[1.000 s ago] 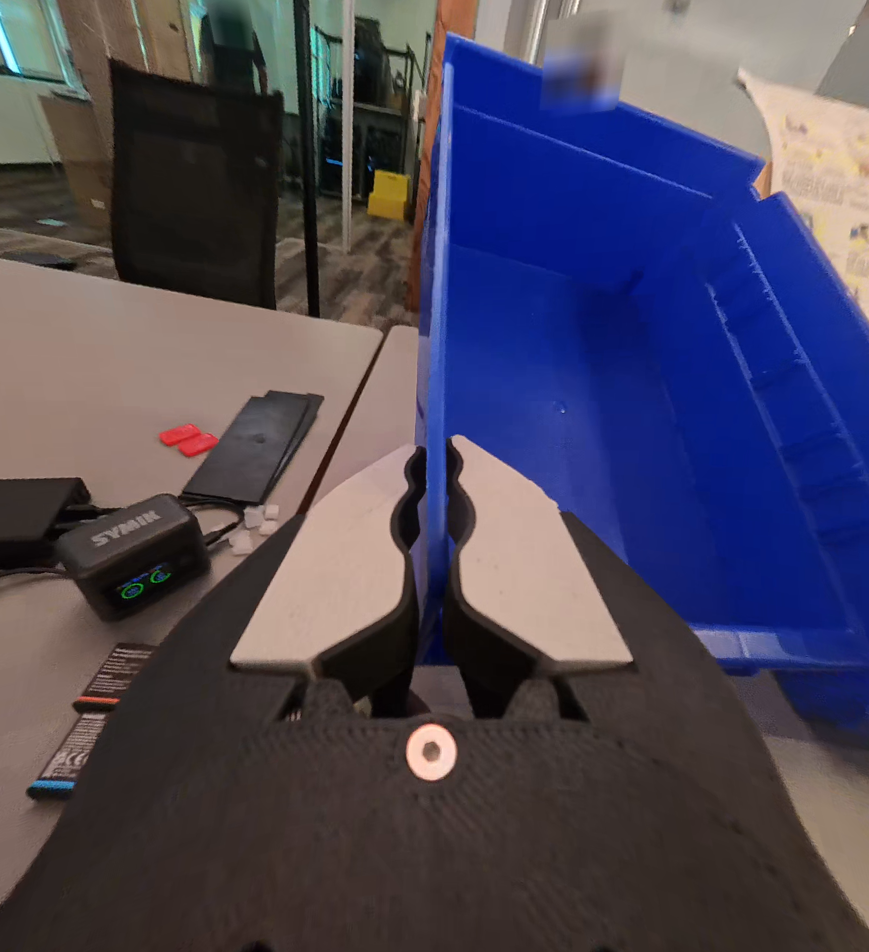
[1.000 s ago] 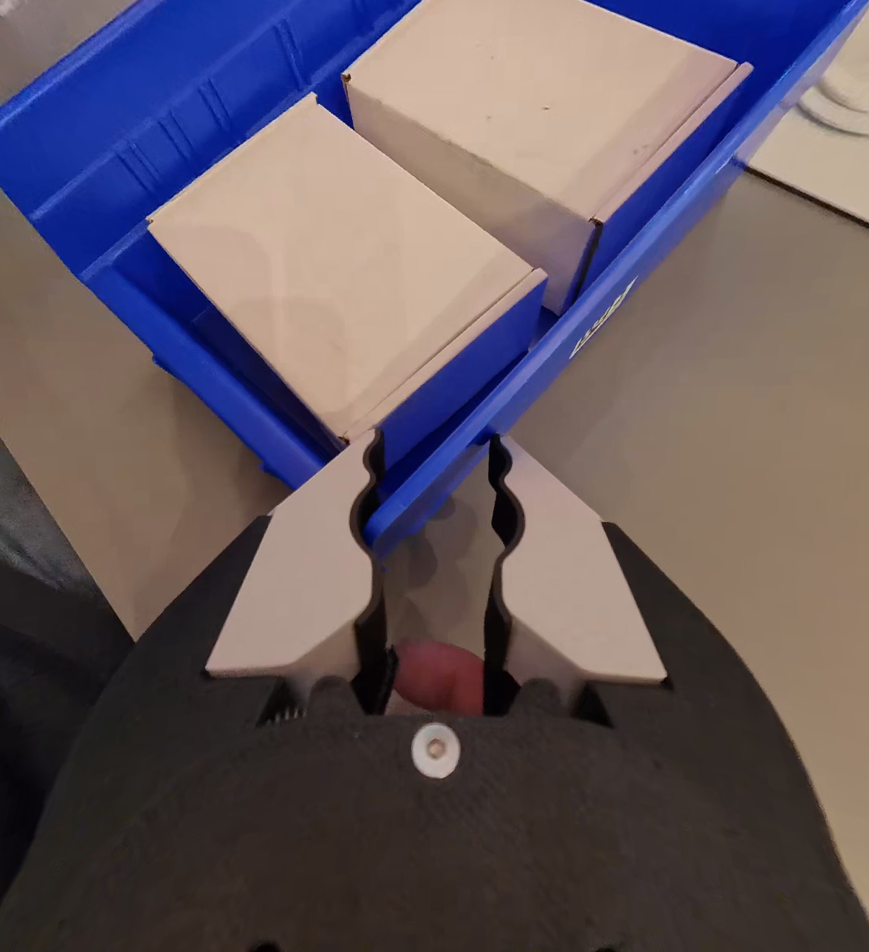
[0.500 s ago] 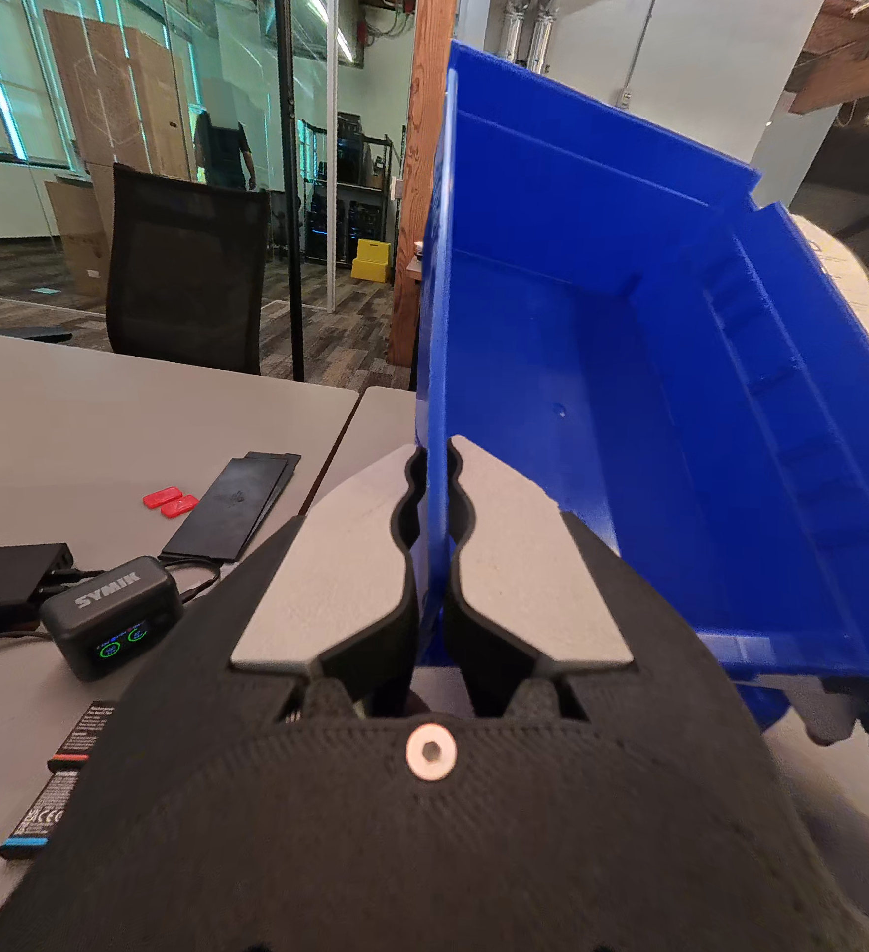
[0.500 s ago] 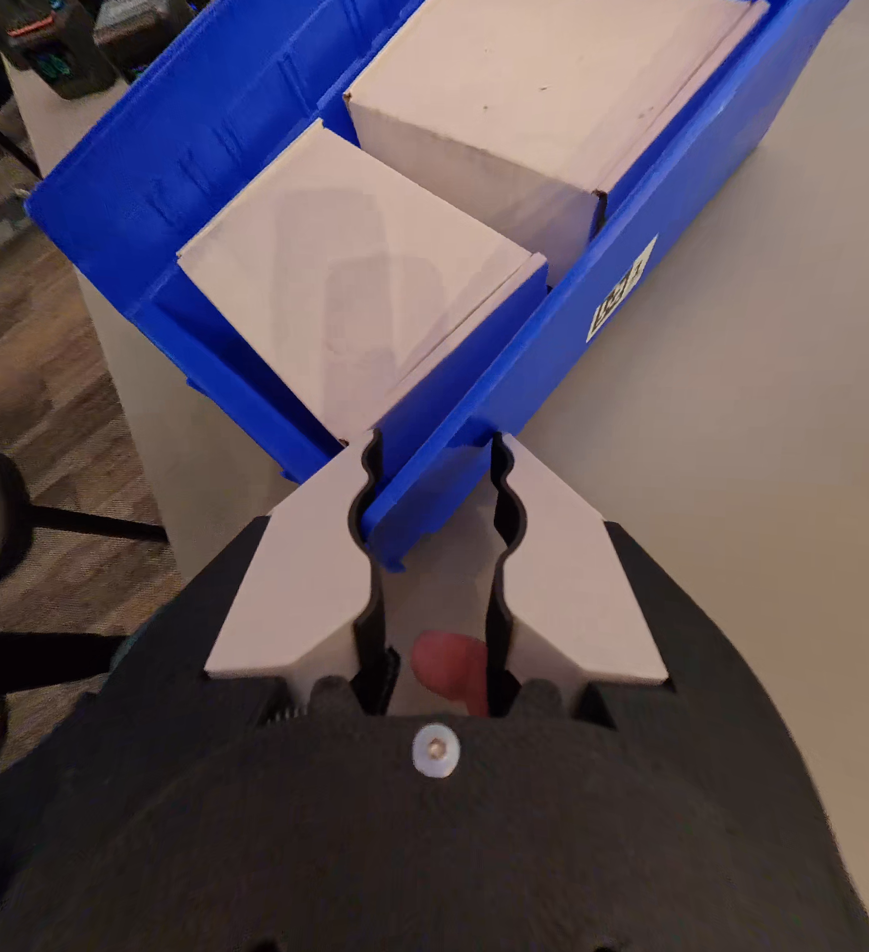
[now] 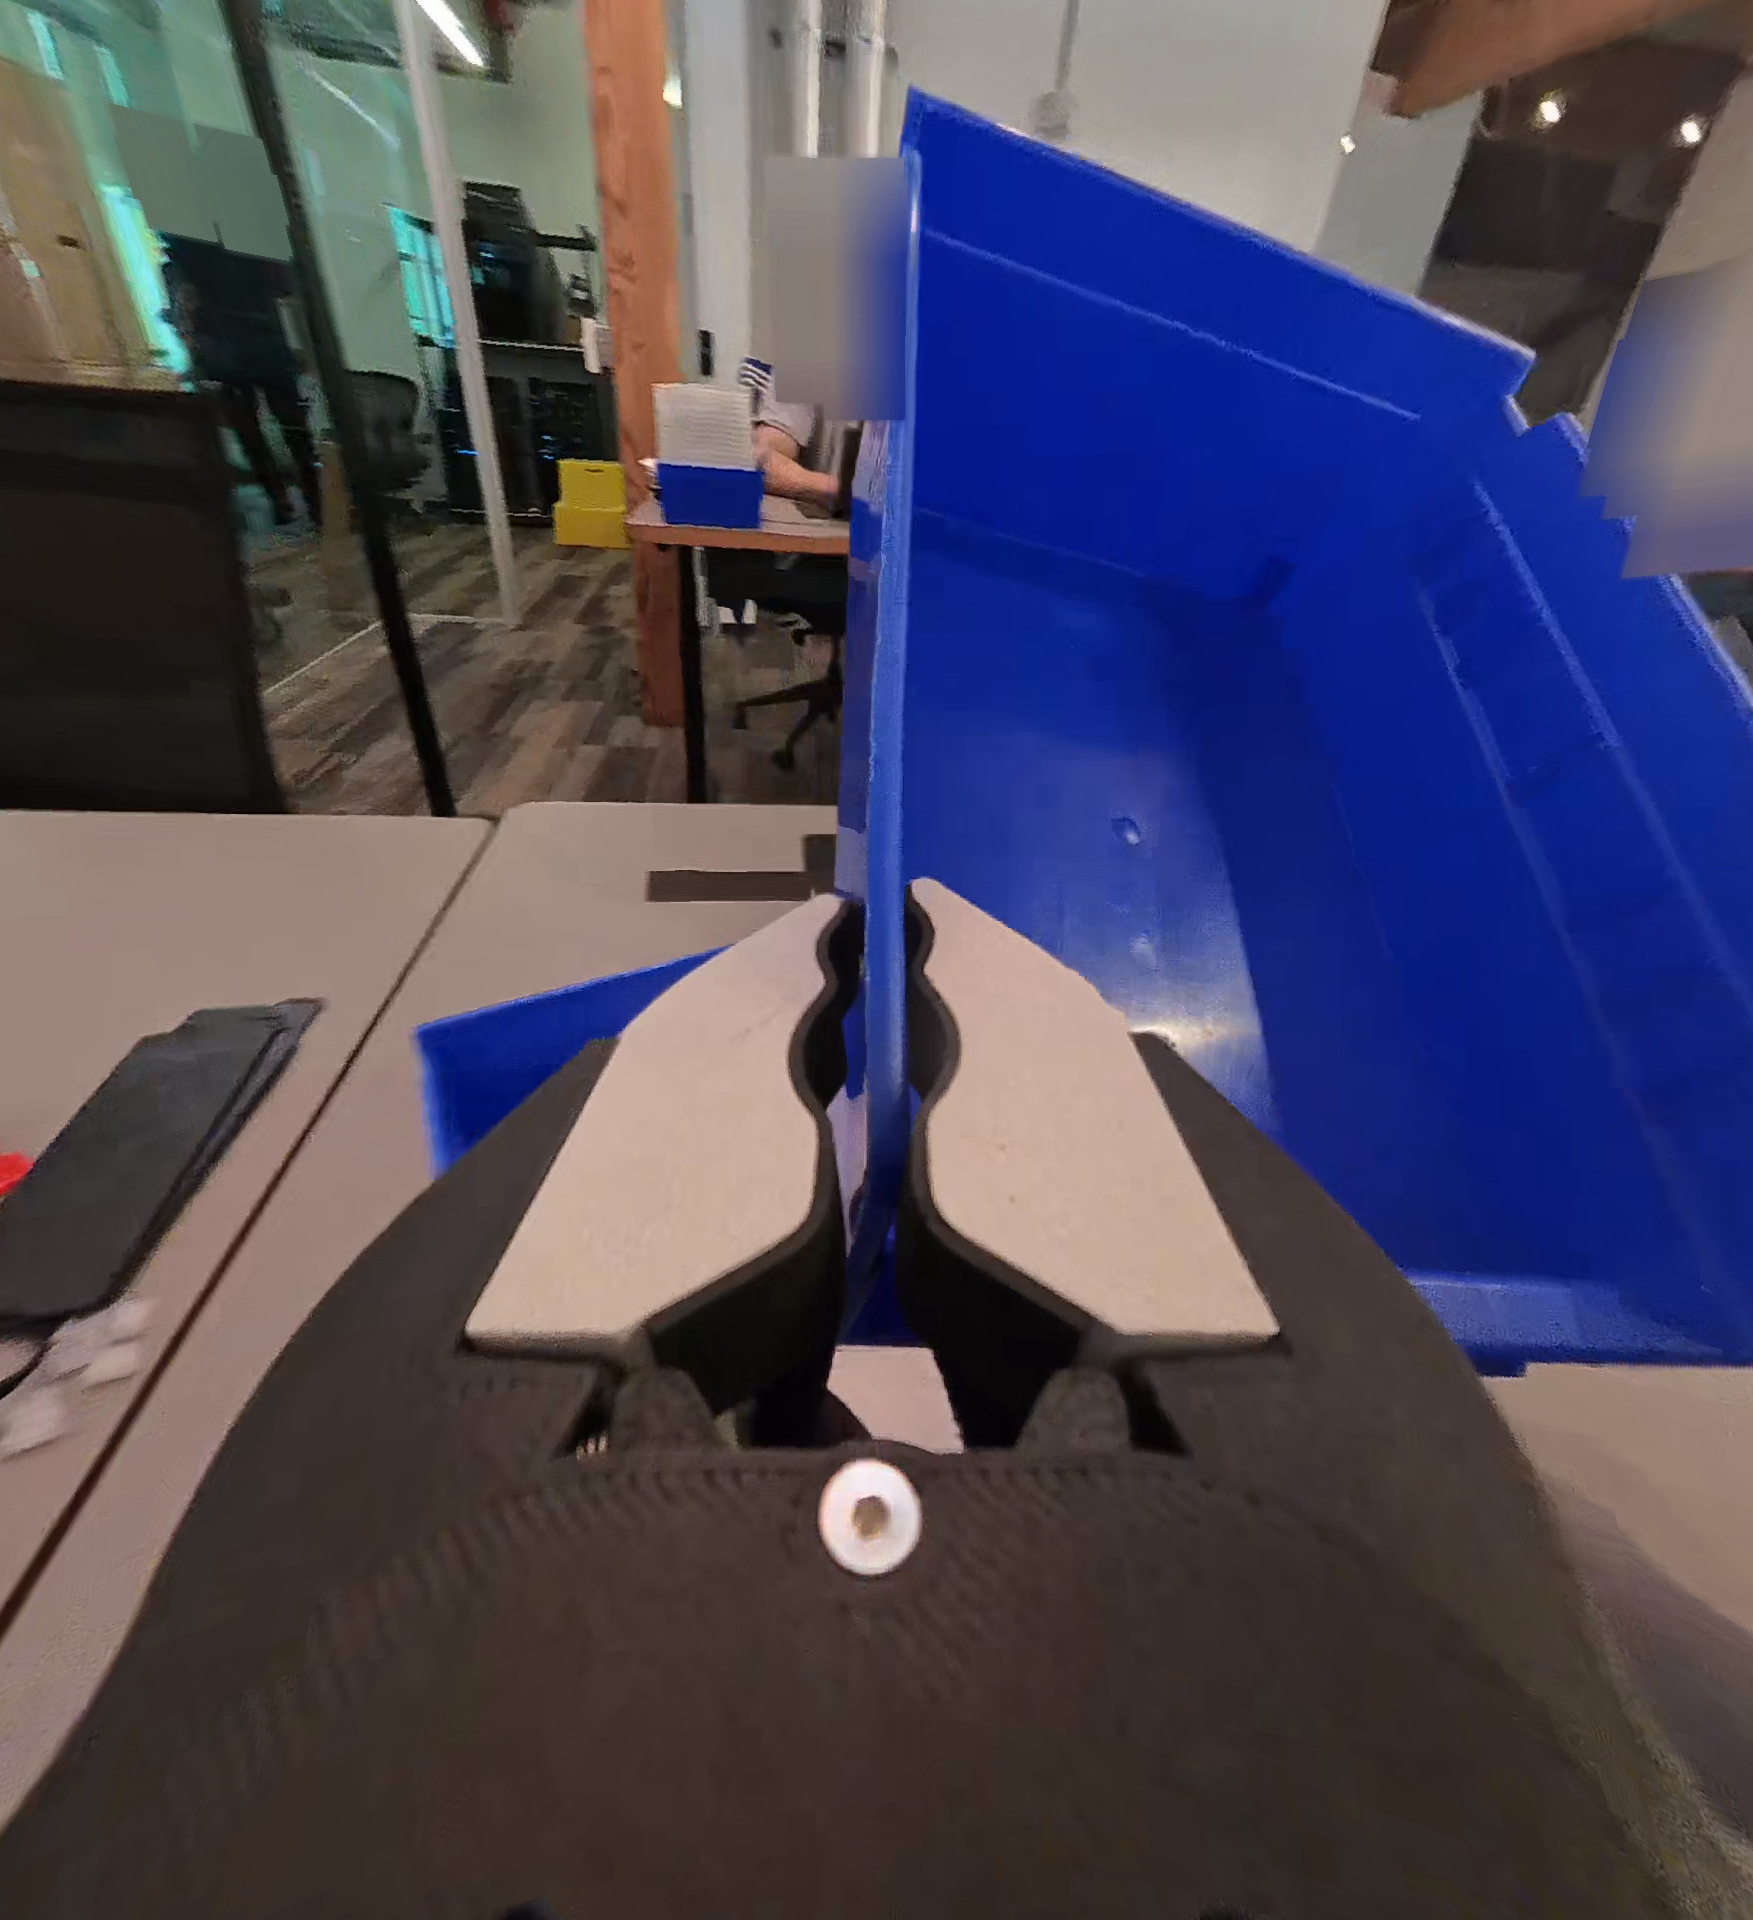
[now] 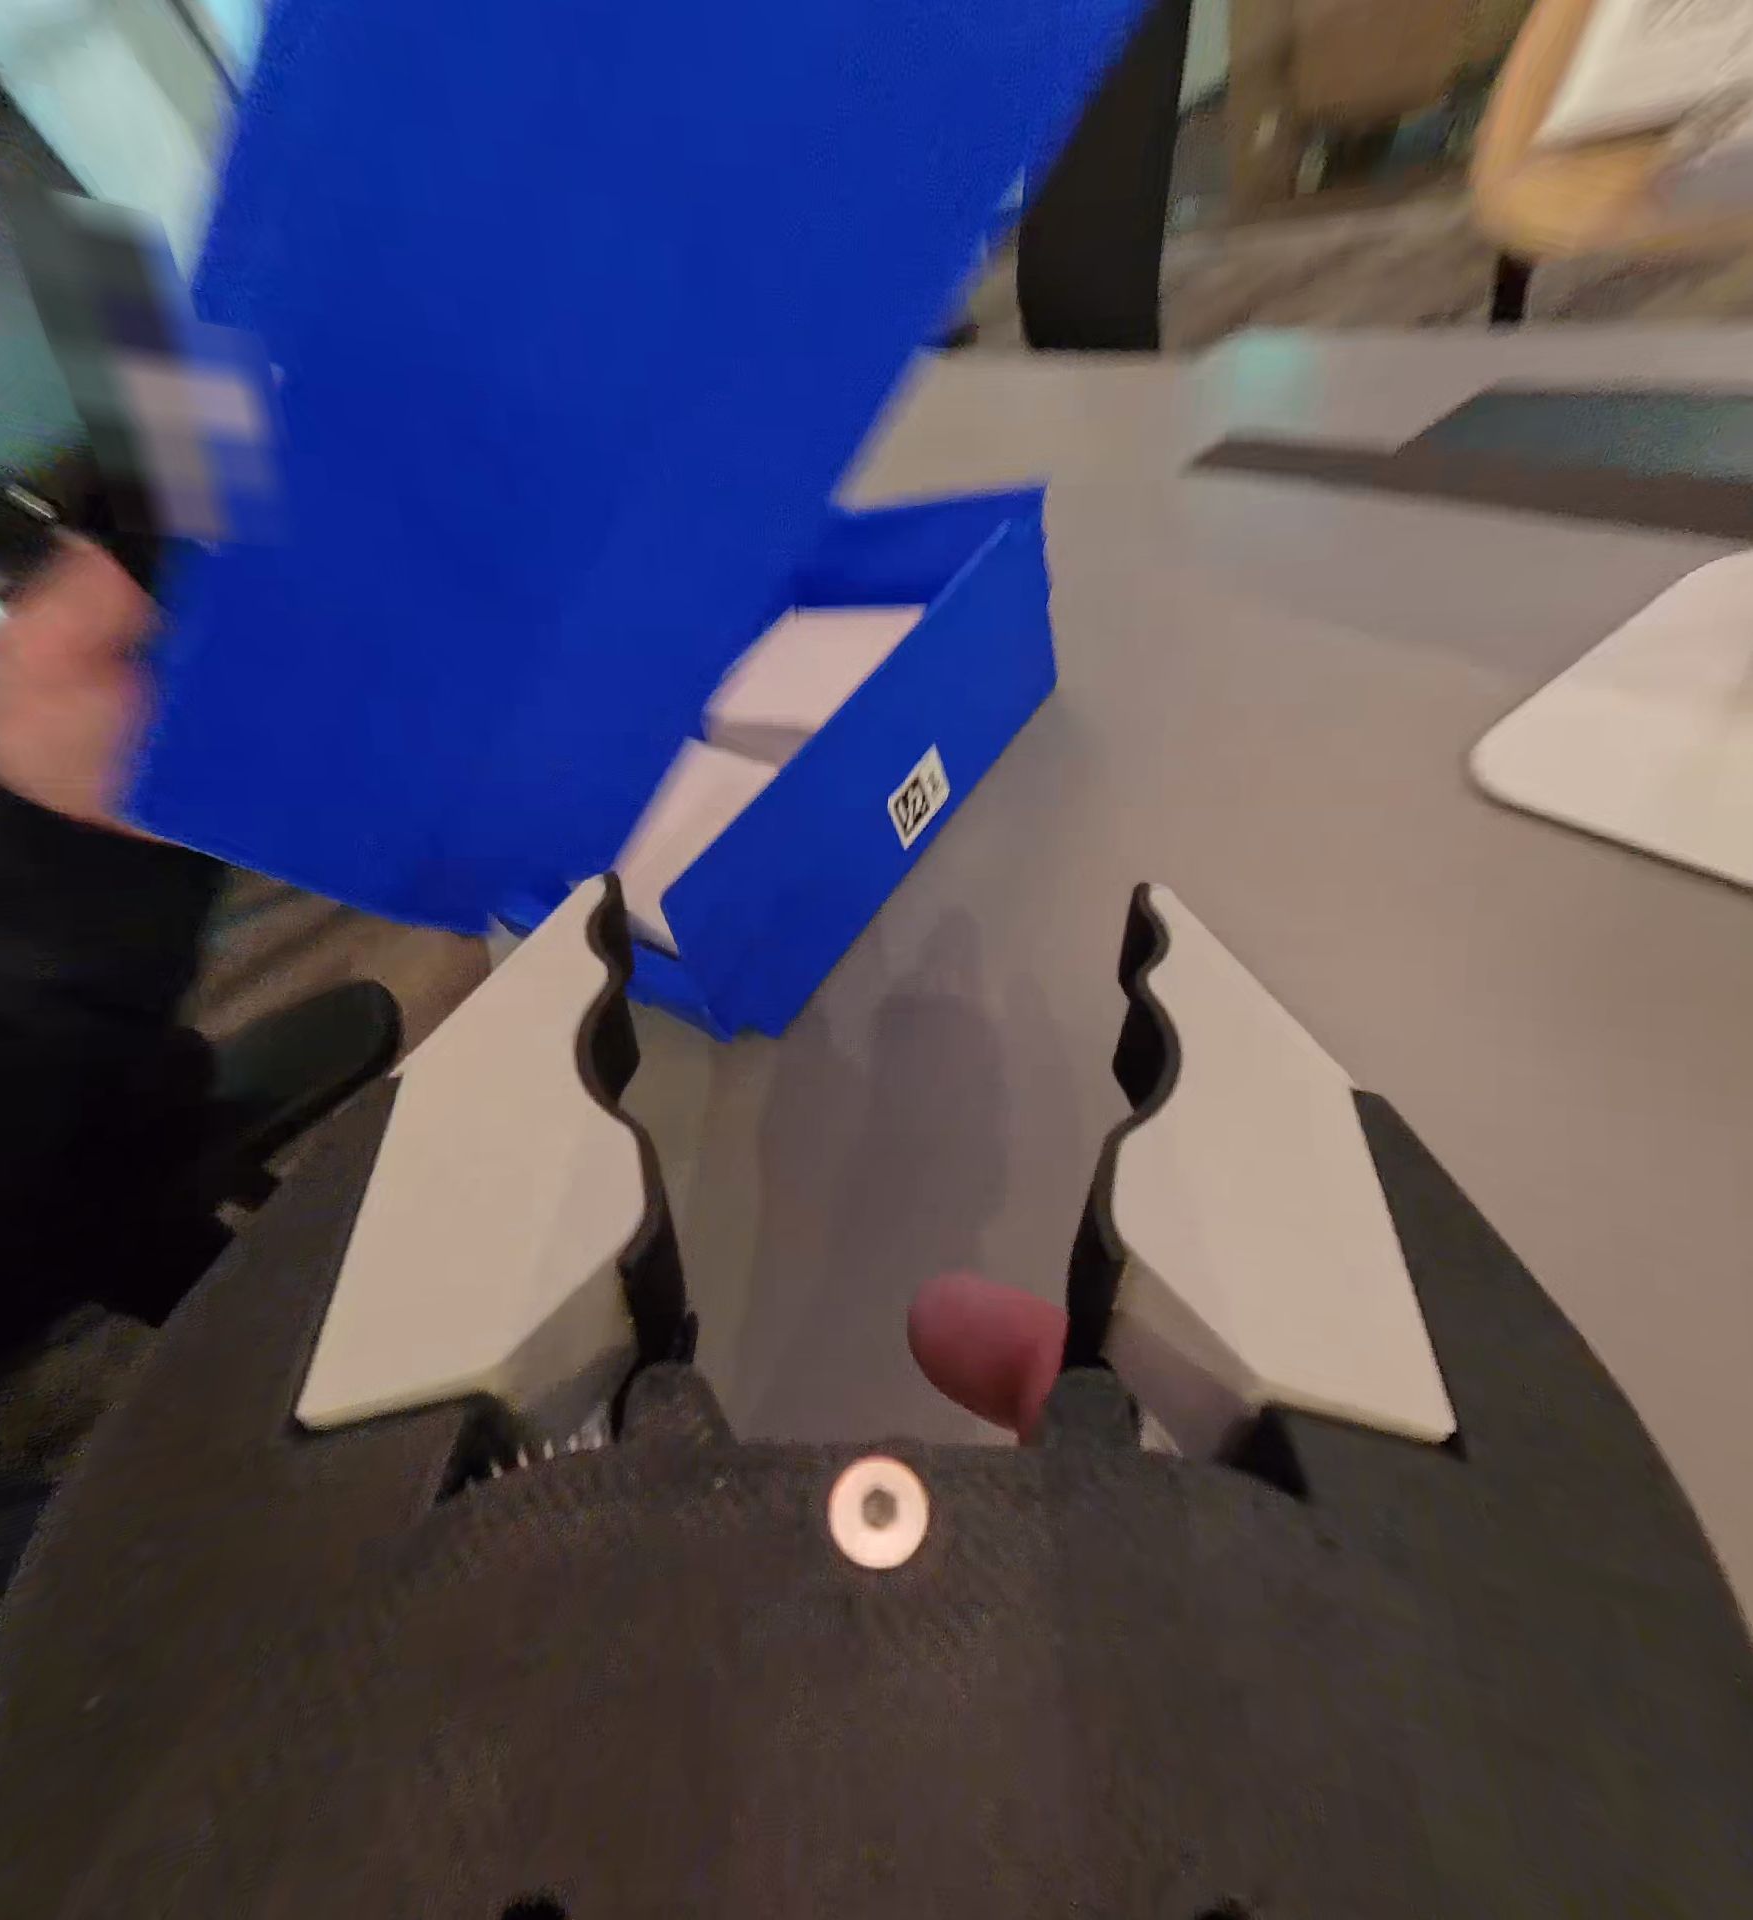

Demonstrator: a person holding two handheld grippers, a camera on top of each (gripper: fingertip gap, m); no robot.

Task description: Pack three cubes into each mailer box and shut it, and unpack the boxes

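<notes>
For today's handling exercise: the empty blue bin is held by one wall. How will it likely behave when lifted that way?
The empty blue bin probably feels light: the left hand-held gripper holds it up, tilted, by one thin wall. It looks stiff, since that wall stays straight. Pinched at one edge, it may swing or slip on smooth plastic.

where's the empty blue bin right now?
The empty blue bin is off the table, tilted, its wall pinched in the left claw. In the right wrist view it hangs upper left, above the bin holding the boxes.
</notes>
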